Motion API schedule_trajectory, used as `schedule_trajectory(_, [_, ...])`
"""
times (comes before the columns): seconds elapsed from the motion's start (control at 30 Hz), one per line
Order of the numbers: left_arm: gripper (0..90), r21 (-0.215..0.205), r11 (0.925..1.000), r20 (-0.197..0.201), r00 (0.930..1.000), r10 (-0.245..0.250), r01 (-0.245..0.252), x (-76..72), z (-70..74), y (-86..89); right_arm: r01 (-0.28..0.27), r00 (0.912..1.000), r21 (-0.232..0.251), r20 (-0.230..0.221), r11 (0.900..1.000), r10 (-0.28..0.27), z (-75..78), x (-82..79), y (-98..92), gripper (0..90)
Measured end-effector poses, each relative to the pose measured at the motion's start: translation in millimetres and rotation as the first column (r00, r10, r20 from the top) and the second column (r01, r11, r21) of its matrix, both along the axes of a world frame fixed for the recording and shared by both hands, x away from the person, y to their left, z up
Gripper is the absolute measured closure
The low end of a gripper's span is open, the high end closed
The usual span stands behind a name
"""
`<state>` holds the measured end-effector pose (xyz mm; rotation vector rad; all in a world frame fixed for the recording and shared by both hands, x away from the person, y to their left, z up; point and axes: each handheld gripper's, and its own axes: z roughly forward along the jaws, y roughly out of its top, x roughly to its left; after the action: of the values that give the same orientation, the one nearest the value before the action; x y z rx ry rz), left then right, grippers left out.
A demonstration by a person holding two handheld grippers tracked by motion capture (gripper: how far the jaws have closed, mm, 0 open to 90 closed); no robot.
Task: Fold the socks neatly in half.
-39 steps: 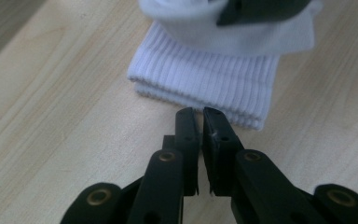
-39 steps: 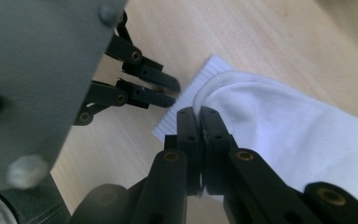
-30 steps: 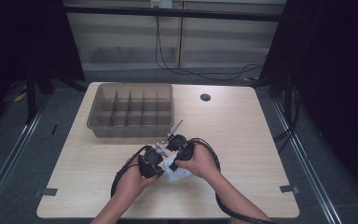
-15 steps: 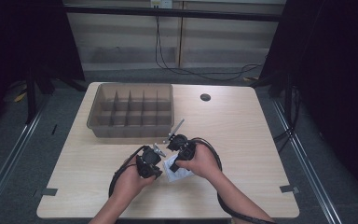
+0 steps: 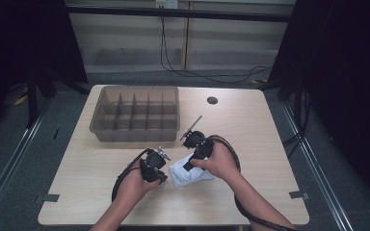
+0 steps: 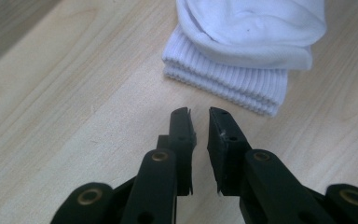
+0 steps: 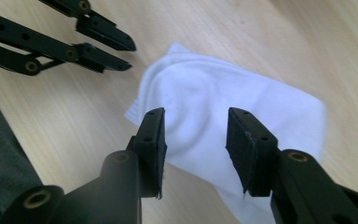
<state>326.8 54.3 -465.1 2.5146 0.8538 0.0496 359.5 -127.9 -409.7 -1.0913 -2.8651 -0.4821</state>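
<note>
A folded white sock (image 5: 192, 177) lies on the wooden table (image 5: 250, 134) between my two grippers. My right gripper (image 5: 189, 163) hovers just over it. Its jaws have just been opening and stand apart above the sock (image 7: 242, 107), with neither pad pressing on it. The left gripper (image 5: 160, 166) rests low at the sock's left side. In its own view the left gripper (image 6: 199, 114) has a narrow gap between its jaws with nothing in it, and the sock's ribbed cuff (image 6: 233, 79) lies a little ahead. The left gripper's jaws also cross the top left of the right gripper view.
A brown tray with several compartments (image 5: 137, 114) stands at the back left of the table. A thin grey rod (image 5: 191, 127) lies just behind the right gripper. A black round cap (image 5: 212, 100) sits near the far edge. Black cables loop around both hands.
The right hand has lifted a little off the sock and drawn slightly back. The left hand and the sock have stayed where they were.
</note>
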Motion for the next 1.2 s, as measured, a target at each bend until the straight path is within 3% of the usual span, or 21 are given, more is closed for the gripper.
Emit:
schedule_trajectory(0.27, [80.0, 0.005, 1.0, 0.001, 1.0, 0.0, 0.0, 4.2, 11.1, -3.7, 0.049, 0.9983, -0.023, 0.033, 0.999, -0.048, 8.7, 0.1, -17.8, 53.5])
schedule_trajectory(0.63, [80.2, 0.018, 0.9996, 0.007, 0.9997, -0.023, 0.023, 14.2, 28.6, -17.8, 0.087, 0.9957, -0.043, 0.034, 0.995, -0.086, 2.0, -2.9, -41.6, 51.2])
schedule_trajectory(0.83, [80.1, 0.02, 0.9987, 0.011, 0.9988, -0.047, 0.046, 20.4, 38.1, -34.1, 0.102, 0.9943, -0.049, 0.035, 0.994, -0.101, -2.0, -5.6, -53.8, 50.3])
schedule_trajectory(1.07, [79.7, 0.029, 0.9957, -0.005, 0.9961, -0.088, 0.088, 23.9, 29.5, -61.1, 0.127, 0.9917, -0.055, 0.027, 0.99, -0.126, -9.4, -9.1, -64.7, 50.0])
schedule_trajectory(1.2, [80.2, 0.06, 0.9943, -0.05, 0.9951, -0.085, 0.088, 23.4, 15.2, -65.8, 0.124, 0.9923, -0.063, 0.017, 0.99, -0.123, -15.3, -10.1, -68.5, 50.0])
